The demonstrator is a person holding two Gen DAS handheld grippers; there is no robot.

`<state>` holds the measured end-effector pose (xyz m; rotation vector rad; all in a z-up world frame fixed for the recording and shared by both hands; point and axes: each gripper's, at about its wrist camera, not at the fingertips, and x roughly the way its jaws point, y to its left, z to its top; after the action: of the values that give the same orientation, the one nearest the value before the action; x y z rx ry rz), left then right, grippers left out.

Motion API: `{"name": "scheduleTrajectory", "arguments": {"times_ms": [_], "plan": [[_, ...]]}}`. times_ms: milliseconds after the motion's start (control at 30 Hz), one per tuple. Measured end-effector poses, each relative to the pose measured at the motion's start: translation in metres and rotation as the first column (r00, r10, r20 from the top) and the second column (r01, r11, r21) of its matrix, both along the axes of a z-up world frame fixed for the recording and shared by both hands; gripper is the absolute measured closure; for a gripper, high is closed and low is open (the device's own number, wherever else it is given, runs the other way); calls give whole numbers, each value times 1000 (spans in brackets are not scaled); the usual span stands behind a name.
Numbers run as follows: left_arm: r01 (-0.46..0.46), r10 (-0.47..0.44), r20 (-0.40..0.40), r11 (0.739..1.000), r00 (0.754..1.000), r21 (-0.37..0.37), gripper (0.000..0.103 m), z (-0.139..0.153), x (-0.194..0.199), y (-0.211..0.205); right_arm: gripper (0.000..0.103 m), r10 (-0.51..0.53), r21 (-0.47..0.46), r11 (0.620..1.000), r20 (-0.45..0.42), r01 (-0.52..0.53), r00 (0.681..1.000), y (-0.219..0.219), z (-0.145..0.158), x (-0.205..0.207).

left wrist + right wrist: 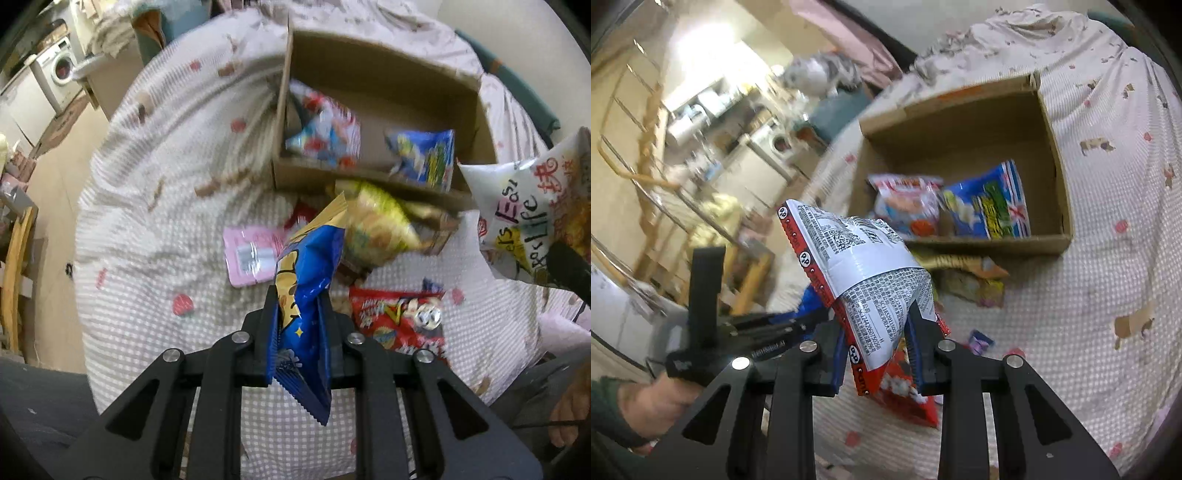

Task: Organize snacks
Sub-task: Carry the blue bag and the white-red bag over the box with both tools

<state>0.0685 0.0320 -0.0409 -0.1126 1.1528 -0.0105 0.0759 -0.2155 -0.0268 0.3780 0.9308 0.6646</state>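
Observation:
My left gripper (298,295) is shut on a blue and yellow snack bag (306,266), which hangs above the bed. My right gripper (877,314) is shut on a white snack bag with red edges (864,258); in the left wrist view this white bag (528,206) shows at the right edge. Ahead lies an open cardboard box (388,66) (960,129) holding a red-and-white bag (908,203) and a blue bag (990,206). A yellow bag (376,229), a pink packet (251,254) and a red bag (402,321) lie on the bedcover in front of the box.
The box rests on a bed with a checked, patterned cover (147,221). A hand (653,402) holds the left gripper at the lower left of the right wrist view. A wooden frame (646,177) and a washing machine (55,70) stand beyond the bed's left edge.

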Motion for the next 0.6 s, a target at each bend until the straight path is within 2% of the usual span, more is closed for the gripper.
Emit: {"name": "scheduleTrajectory", "arguments": {"times_ms": [233,600], "plan": [[23,-23,57,1000,998,4,88,40,18,-2,74,-86,8,996,55,86,995,-14,11,11],[38,-43,120,999,992,37,88,60,70,-4,74,-188,-4,982,61,188,980,-34,11,43]]}}
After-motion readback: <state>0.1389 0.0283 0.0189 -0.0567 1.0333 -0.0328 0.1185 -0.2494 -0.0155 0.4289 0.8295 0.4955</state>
